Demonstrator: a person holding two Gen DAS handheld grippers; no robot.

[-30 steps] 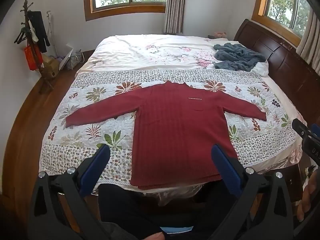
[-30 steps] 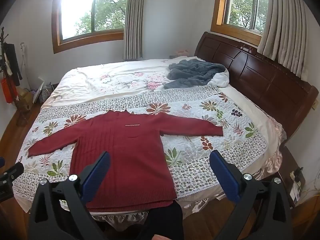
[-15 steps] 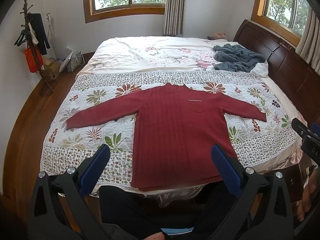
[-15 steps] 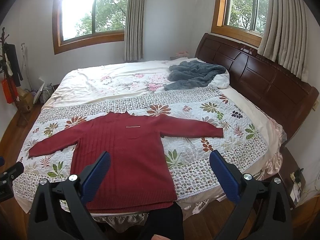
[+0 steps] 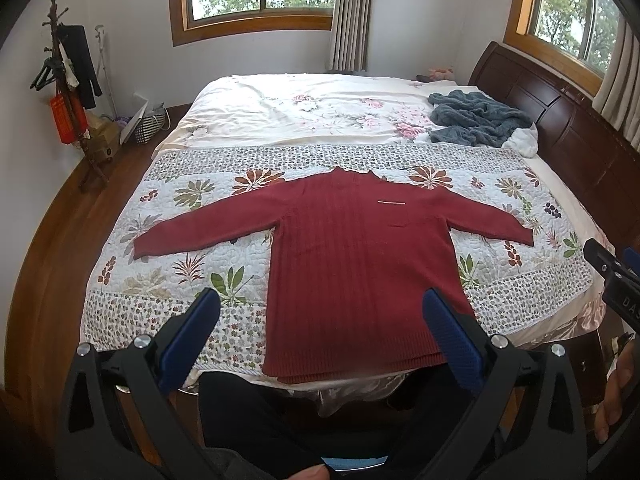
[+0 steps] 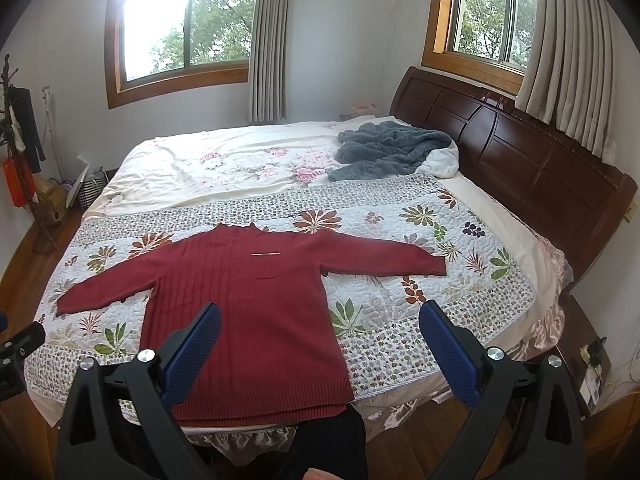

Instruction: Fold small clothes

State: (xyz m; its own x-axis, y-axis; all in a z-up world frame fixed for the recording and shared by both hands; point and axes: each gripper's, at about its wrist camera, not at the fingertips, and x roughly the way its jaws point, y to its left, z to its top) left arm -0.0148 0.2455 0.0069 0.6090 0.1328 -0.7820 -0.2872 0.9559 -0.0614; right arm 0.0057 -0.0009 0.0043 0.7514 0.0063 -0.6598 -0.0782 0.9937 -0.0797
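A red sweater [image 5: 360, 264] lies flat, sleeves spread, on the floral quilt [image 5: 160, 216]; left gripper [image 5: 320, 332] jaws apart.

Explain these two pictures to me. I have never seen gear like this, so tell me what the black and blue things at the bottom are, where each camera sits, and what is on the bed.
There is no robot here. A person holds a pair of hand-held tongs in each hand, and each pair carries a wide-angle camera looking forward along its two fingers. One picture comes from the left tongs, the other from the right tongs. The black frames with blue pads are those fingers. Both pairs are open and hold nothing.

On the bed lies a patterned quilt. A red sweater is spread flat on it, sleeves out, not yet folded. A grey blanket is bunched near the wooden headboard.
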